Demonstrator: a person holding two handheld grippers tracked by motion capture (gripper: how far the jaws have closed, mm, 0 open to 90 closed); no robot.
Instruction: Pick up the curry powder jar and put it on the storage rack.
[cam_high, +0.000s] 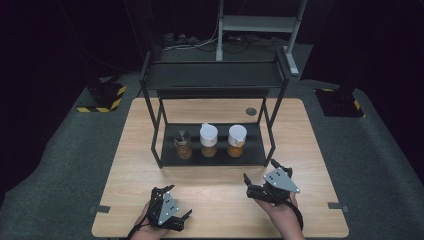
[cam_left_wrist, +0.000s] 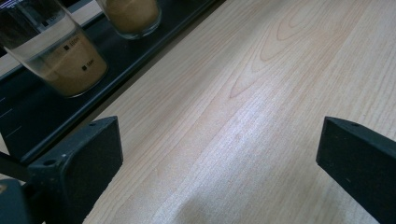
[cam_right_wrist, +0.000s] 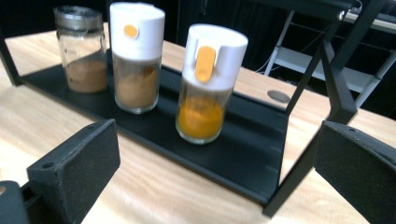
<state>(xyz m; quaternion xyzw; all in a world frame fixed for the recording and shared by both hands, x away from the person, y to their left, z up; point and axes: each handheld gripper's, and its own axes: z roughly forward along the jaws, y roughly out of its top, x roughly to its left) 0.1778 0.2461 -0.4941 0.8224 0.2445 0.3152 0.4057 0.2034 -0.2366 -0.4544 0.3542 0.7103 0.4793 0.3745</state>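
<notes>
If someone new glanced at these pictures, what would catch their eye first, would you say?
Three spice jars in a row on the black rack's bottom shelf: a metal-lidded jar at left, two white-capped jars beside it. Nearer the person, the left gripper and right gripper hover open over the wooden table.

Overhead, facing forward and down on the table (cam_high: 125, 165); gripper views low and close, sharing the rack's bottom shelf (cam_right_wrist: 243, 154)
</notes>
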